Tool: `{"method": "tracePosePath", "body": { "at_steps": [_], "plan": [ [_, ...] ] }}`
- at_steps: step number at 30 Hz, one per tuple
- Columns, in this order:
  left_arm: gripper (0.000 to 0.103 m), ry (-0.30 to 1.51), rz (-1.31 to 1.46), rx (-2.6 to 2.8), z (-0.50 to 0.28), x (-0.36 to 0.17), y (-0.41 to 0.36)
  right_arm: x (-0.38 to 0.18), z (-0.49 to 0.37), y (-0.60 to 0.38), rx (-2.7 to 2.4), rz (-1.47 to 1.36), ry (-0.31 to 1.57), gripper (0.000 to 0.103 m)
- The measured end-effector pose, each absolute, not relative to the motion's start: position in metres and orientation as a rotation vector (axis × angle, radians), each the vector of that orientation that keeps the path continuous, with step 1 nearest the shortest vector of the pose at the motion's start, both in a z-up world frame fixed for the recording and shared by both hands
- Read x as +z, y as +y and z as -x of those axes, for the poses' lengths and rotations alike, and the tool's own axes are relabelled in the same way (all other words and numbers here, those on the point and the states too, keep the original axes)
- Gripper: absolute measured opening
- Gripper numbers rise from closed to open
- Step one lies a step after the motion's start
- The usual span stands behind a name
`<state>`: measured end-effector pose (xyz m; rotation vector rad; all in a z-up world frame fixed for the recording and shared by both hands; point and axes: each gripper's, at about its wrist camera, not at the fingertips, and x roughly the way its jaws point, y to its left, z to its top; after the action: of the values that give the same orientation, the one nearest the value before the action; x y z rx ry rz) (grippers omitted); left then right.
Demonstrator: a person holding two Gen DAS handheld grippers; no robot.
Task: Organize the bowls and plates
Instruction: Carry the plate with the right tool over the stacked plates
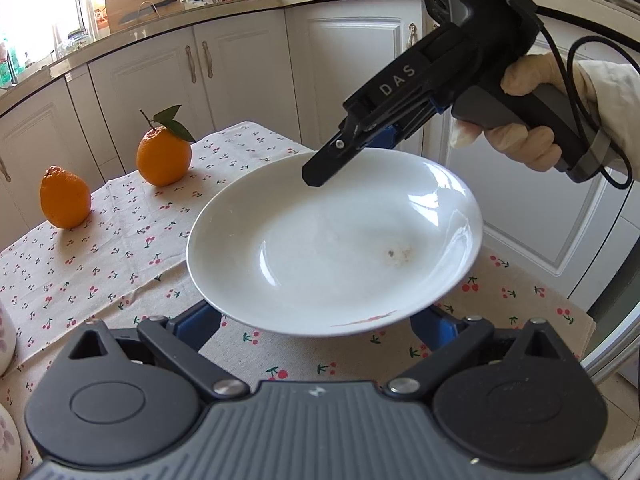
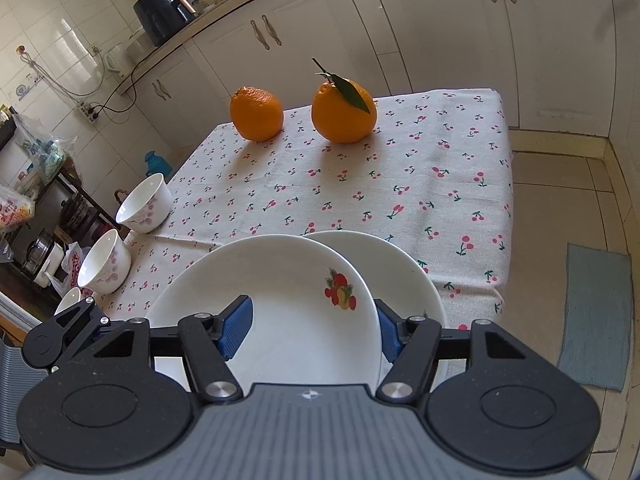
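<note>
A white plate (image 1: 332, 240) with a fruit decal (image 2: 340, 292) hangs over the cherry-print tablecloth (image 2: 420, 184). My right gripper (image 2: 312, 320) is shut on its rim, one blue pad (image 2: 236, 328) on the inner face and the other behind the edge. From the left wrist, that gripper (image 1: 340, 156) bites the plate's far rim, held by a gloved hand (image 1: 520, 140). My left gripper (image 1: 316, 324) is open, its blue pads wide apart under the plate's near rim. A second white plate (image 2: 404, 268) lies partly hidden behind the held one.
Two oranges (image 2: 256, 114) (image 2: 344, 110) stand at the far side of the table. Floral bowls (image 2: 144, 208) (image 2: 106, 262) line the left edge. White cabinets (image 1: 352, 72) ring the table. A blue mat (image 2: 596, 316) lies on the tiled floor to the right.
</note>
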<state>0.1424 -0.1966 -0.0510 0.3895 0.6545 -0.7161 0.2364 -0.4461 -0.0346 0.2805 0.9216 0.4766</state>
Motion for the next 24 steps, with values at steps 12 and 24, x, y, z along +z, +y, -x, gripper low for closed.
{"method": "tracePosePath", "body": {
  "at_steps": [12, 24],
  "plan": [
    [0.100, 0.660, -0.394, -0.737, -0.149, -0.056, -0.204, -0.039, -0.228, -0.461, 0.430, -0.288, 0.933, 0.070],
    [0.102, 0.643, -0.381, -0.772, -0.153, -0.058, -0.207, -0.033, -0.220, -0.470, 0.382, -0.275, 0.929, 0.070]
  ]
}}
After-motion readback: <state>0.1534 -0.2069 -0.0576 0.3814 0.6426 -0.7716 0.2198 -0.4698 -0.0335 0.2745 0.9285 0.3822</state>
